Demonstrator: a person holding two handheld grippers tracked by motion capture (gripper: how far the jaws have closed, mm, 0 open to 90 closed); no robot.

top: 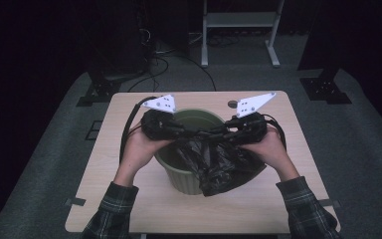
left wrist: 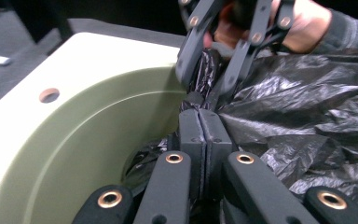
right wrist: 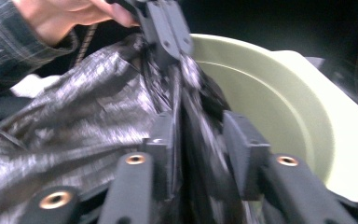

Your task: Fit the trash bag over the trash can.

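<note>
Seen from the high view, the person's left forearm comes up from the lower left in a plaid sleeve, the left hand point(top: 142, 144) wrapped around the left gripper point(top: 191, 130), which points rightward over the near-left part of the bin point(top: 179, 177). In the left gripper view its jaws are pressed flat together with a fold of the black bag point(left wrist: 303, 116) pinched between them, just inside the bin's rim.

The bin stands at the middle of the table point(top: 124, 194); the bag hangs crumpled over its near-right rim, partly inside and partly spilling down the outside.

The right forearm rises from the lower right, the right hand point(top: 268, 147) holding the right gripper point(top: 214, 133) aimed leftward, tip to tip with the left one. In the right gripper view its jaws stand a little apart, bunched bag film gripped between them.
</note>
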